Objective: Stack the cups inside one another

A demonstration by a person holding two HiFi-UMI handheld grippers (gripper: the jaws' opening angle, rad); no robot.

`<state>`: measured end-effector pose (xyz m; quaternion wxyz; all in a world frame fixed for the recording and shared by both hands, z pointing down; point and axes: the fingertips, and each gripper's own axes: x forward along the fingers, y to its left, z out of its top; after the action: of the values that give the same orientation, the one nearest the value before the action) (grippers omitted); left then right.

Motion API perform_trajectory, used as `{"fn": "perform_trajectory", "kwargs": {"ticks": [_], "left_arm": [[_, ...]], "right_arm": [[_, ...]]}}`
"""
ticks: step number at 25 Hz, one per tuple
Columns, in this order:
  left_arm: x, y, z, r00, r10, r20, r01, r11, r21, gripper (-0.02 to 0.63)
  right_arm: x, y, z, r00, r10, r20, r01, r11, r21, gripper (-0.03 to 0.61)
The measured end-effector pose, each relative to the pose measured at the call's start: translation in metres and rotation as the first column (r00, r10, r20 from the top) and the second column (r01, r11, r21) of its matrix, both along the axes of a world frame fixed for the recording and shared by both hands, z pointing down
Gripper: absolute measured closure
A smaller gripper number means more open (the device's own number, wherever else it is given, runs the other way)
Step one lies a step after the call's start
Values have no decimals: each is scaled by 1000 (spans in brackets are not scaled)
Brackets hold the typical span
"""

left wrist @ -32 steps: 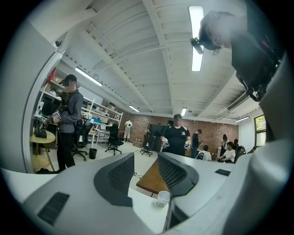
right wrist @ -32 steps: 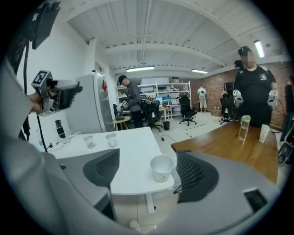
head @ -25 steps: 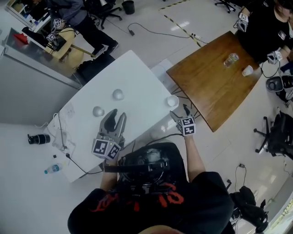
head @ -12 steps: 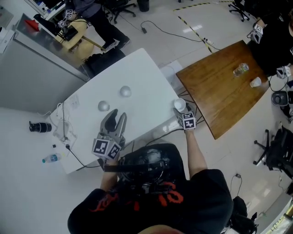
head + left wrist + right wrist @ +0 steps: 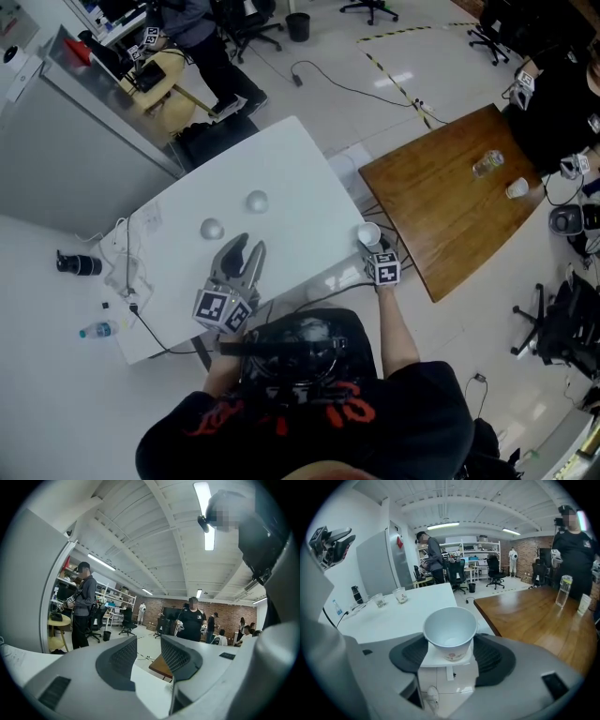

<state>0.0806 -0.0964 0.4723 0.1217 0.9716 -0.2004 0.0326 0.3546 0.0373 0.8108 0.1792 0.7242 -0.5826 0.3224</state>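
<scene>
A white paper cup [image 5: 368, 233] [image 5: 450, 631] stands upright at the right corner of the white table [image 5: 291, 169]. My right gripper [image 5: 371, 248] [image 5: 451, 654] has just been closing, with this cup between its jaws. Both pads touch the cup's sides, and the cup still rests on the table. Two clear cups [image 5: 256, 200] [image 5: 211, 228] sit farther left on the table; the right gripper view shows them small in the distance [image 5: 399, 595] [image 5: 378, 601]. My left gripper [image 5: 247, 244] [image 5: 149, 645] hovers level near the table's front edge, open and holding nothing.
A brown wooden table [image 5: 441, 216] stands just right of the white one, with a clear bottle [image 5: 486, 164] and a small cup [image 5: 516, 189] on it. A cable [image 5: 127, 267] lies along the white table's left end. People, office chairs and floor cables surround the tables.
My right gripper has dropped forward to the white cup and its jaws now flank it. The left gripper has stayed in place.
</scene>
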Motion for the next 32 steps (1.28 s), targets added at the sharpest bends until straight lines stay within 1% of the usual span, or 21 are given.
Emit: {"fn": "perform_trajectory", "kwargs": {"ticks": [3, 6, 14, 18, 23, 27, 32], "left_arm": [[1, 1, 0, 1000, 2, -2, -2, 1000, -2, 449], [-2, 0, 0, 1000, -4, -7, 4, 1000, 0, 449], [-31, -14, 6, 999, -40, -7, 40, 999, -12, 449], [-50, -22, 12, 997, -72, -19, 72, 997, -20, 450], [-51, -21, 12, 997, -77, -33, 76, 997, -24, 450], [-58, -26, 4, 994, -100, -47, 100, 995, -11, 451], [-85, -36, 2, 986, -160, -50, 160, 987, -5, 450]], "right_arm": [[-1, 6, -5, 1000, -3, -12, 3, 1000, 10, 268], [-5, 7, -22, 999, -14, -30, 15, 999, 31, 268], [-27, -21, -79, 997, -36, -72, 46, 988, 146, 268], [-48, -52, -110, 992, -85, -94, 103, 973, 206, 268], [-57, -73, -156, 980, -133, -145, 169, 946, 277, 268], [-68, -89, -177, 973, -173, -151, 212, 932, 295, 268], [-89, -118, -189, 959, -233, -162, 274, 908, 316, 268]]}}
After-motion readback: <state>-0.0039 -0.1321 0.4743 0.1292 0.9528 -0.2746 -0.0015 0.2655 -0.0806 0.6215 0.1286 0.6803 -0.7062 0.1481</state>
